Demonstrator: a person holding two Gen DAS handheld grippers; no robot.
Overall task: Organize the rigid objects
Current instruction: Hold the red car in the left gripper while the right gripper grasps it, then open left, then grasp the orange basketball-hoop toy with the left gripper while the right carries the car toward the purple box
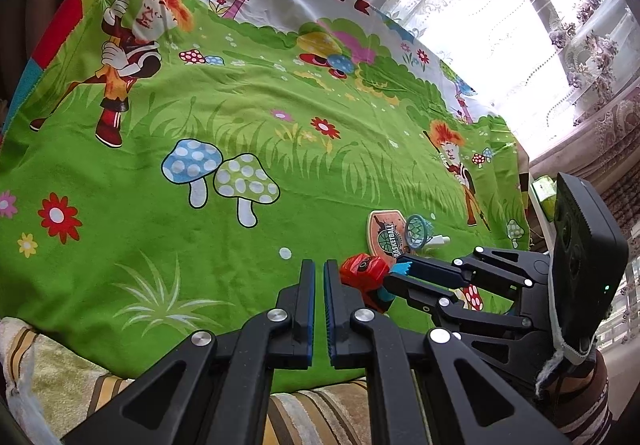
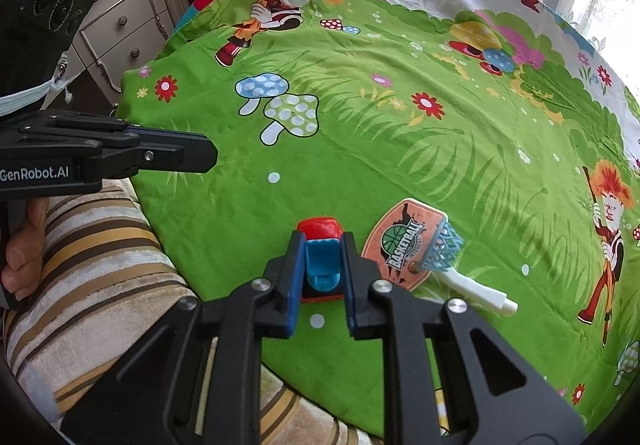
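A red and blue toy car point(image 2: 322, 259) sits between the pads of my right gripper point(image 2: 321, 245), which is shut on it just above the green cartoon cloth point(image 2: 360, 149). In the left wrist view the car point(image 1: 366, 271) shows at the tips of the right gripper point(image 1: 396, 271). A toy basketball hoop point(image 2: 412, 245) with an orange backboard, blue net and white handle lies on the cloth just right of the car; it also shows in the left wrist view point(image 1: 394, 233). My left gripper point(image 1: 319, 269) is shut and empty, left of the car. It shows at the left edge of the right wrist view point(image 2: 212, 155).
A striped towel point(image 2: 100, 245) covers the near edge under the cloth. A white drawer cabinet point(image 2: 128, 25) stands at the far left. Lace curtains and a window point(image 1: 500, 5) lie beyond the far right edge of the cloth.
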